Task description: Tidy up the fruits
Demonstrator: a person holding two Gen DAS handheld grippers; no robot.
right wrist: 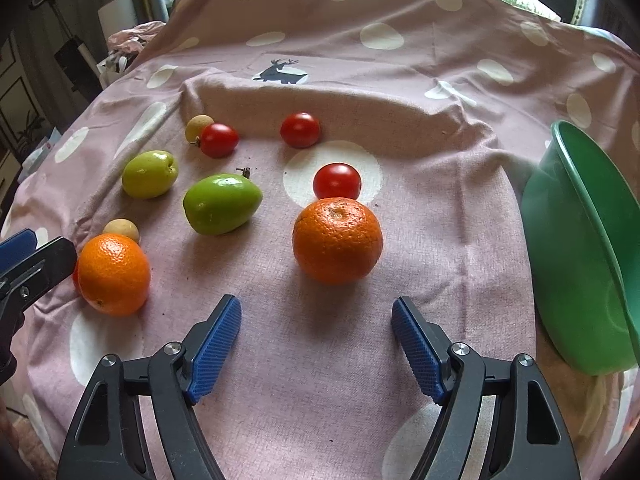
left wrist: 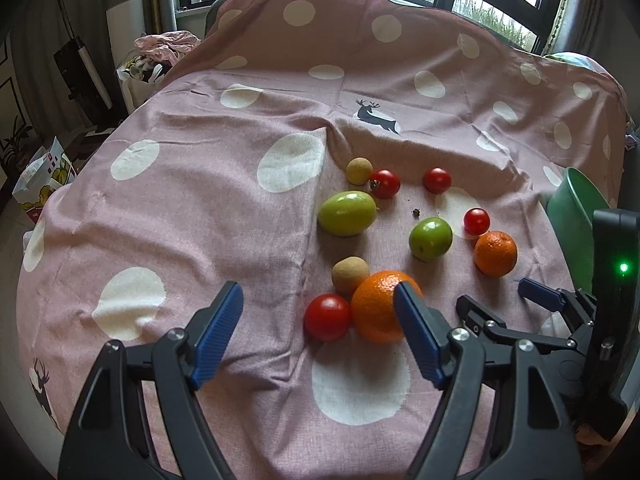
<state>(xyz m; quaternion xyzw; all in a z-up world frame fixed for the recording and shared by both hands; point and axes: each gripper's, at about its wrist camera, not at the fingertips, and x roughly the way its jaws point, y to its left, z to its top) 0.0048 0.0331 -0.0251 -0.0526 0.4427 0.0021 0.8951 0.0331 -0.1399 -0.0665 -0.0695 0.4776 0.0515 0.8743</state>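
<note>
In the right wrist view the right gripper (right wrist: 316,320) stands with its jaws wide apart and nothing between them, just below an orange (right wrist: 338,240) at frame centre. A green bowl (right wrist: 576,264) is cut off at the right edge. At the left edge, a second orange (right wrist: 114,274) hides most of a tomato. In the left wrist view the left gripper (left wrist: 320,308) is spread too; its right finger (left wrist: 416,320) covers part of that orange (left wrist: 376,308).

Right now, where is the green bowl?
In the right wrist view the green bowl stands tilted at the right edge of the cloth, right of the nearer orange.
</note>
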